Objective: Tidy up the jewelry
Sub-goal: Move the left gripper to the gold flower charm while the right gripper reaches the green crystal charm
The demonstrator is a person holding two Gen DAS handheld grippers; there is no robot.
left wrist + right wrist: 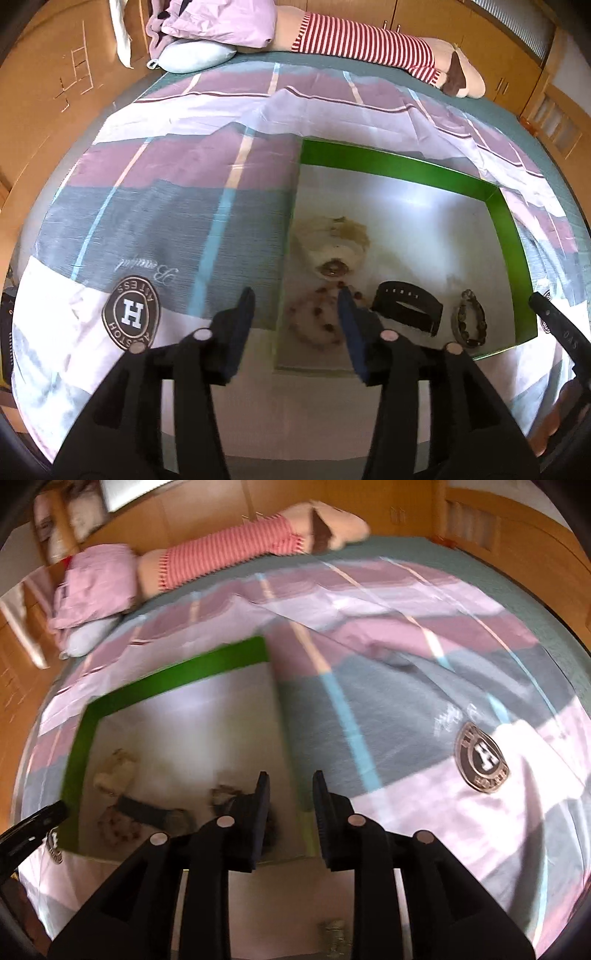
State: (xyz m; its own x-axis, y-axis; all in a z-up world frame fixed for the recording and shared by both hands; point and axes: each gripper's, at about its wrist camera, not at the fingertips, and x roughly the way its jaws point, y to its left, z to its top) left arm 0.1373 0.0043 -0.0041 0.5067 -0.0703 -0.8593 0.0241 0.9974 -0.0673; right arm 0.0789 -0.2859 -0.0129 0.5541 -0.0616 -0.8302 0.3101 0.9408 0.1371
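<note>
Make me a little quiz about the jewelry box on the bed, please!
1. True or false: the left gripper is holding the black band.
2. What colour is the box's inside wall? A red, B green, C yellow.
3. Which lies nearer the box's right green wall in the left wrist view: the dark beaded bracelet or the red-beaded bracelet?

Key: 1 false; 2 B; 3 the dark beaded bracelet.
</note>
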